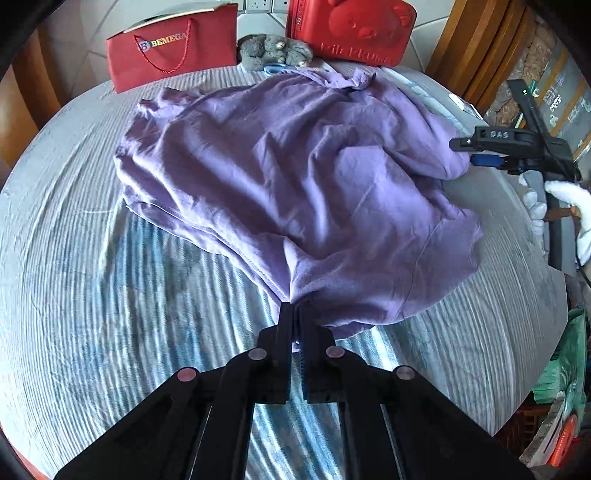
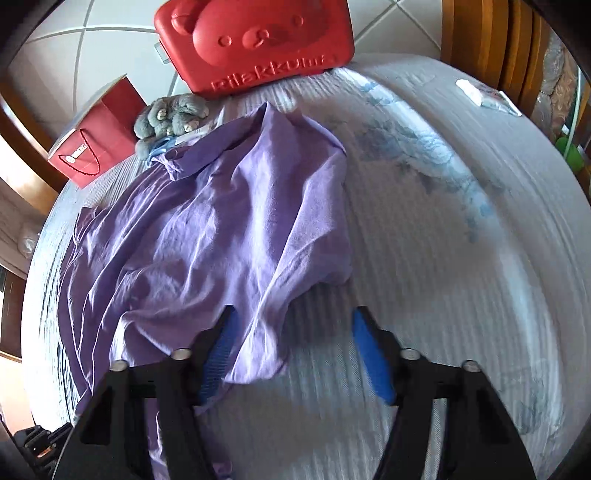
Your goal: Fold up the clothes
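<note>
- Shirt (image 1: 295, 177) is lying rumpled on the bed (image 1: 92, 295), partly doubled over.
- Your left gripper (image 1: 295, 314) is pinching its near edge; keep that pinch firm.
- Your right gripper (image 2: 291, 347) is gaping, cloth lying between its fingers; clamp before lifting, and keep both edges level.

The striped bed (image 2: 461, 240) lies bare to the right of the purple garment (image 2: 221, 229), giving open room there, and a broad bare strip also runs on the garment's left side and along the near edge in the left wrist view. The far end is blocked: a red paper bag (image 1: 173, 48), a grey plush toy (image 1: 273, 50) and a red bear-face case (image 1: 351, 29) stand in a row, the toy just beside the garment's far edge. Wooden furniture (image 2: 480, 44) borders the far right corner.
</note>
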A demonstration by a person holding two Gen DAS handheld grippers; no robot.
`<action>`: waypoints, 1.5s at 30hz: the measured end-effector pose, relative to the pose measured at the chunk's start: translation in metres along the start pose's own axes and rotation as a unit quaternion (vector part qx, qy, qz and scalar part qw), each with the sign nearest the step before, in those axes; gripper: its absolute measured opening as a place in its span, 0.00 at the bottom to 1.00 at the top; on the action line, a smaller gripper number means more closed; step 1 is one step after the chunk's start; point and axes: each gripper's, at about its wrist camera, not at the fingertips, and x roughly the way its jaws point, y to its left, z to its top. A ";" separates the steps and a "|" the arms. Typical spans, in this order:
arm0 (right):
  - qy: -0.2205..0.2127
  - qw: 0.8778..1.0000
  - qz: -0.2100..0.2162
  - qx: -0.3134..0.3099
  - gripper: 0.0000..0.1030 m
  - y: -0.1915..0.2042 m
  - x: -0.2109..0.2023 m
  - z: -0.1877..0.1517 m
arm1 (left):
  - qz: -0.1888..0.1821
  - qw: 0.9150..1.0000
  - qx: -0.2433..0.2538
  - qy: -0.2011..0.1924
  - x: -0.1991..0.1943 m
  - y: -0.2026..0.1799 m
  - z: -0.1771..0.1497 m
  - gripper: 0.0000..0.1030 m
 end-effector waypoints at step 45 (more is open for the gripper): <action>0.018 0.976 -0.061 -0.207 0.59 0.080 -0.024 -0.066 | 0.006 0.998 -0.058 0.030 0.080 0.150 0.101 0.53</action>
